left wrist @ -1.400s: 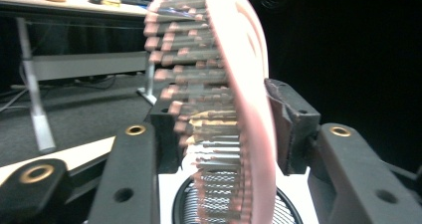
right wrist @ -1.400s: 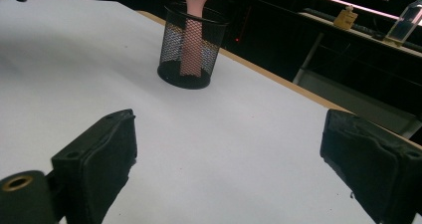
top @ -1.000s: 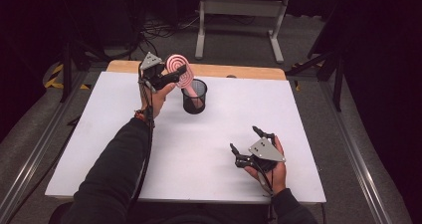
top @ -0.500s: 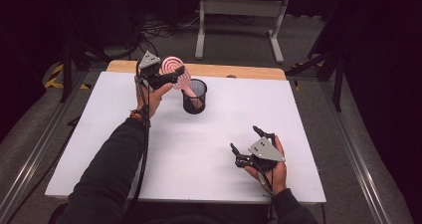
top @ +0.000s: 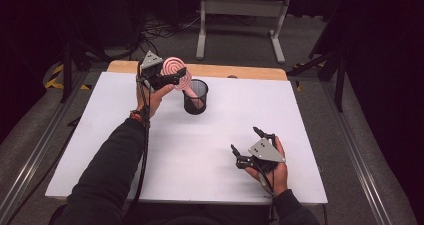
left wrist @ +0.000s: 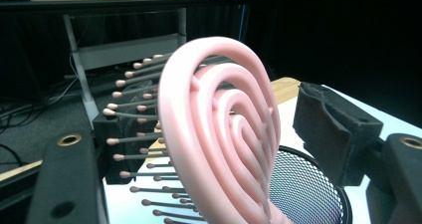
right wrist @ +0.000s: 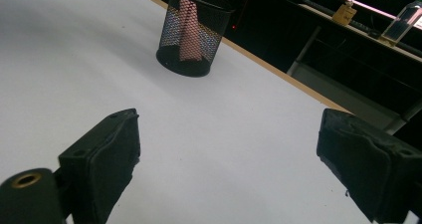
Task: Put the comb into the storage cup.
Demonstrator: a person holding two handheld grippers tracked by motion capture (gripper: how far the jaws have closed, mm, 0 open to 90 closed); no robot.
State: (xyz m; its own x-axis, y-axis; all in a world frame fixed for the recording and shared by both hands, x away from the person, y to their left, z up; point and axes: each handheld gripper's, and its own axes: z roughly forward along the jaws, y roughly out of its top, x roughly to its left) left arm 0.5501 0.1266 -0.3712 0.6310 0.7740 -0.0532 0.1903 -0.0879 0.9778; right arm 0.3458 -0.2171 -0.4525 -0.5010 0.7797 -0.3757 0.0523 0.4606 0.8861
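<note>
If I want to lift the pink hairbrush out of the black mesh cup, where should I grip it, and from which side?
Probably grip the pink hairbrush by its oval head, from above, squeezing the smooth back against the bristle side. Its handle stands inside the black mesh cup, so the head alone sticks out over the rim. The left hand-held gripper already straddles it that way, and its jaws have just been opening.

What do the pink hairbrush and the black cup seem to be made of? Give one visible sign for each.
Hairbrush: probably moulded plastic with a smooth, faintly glossy pink surface and thin, ball-tipped bristles. Cup: likely black-coated metal mesh; the brush handle shows through its wall.
</note>
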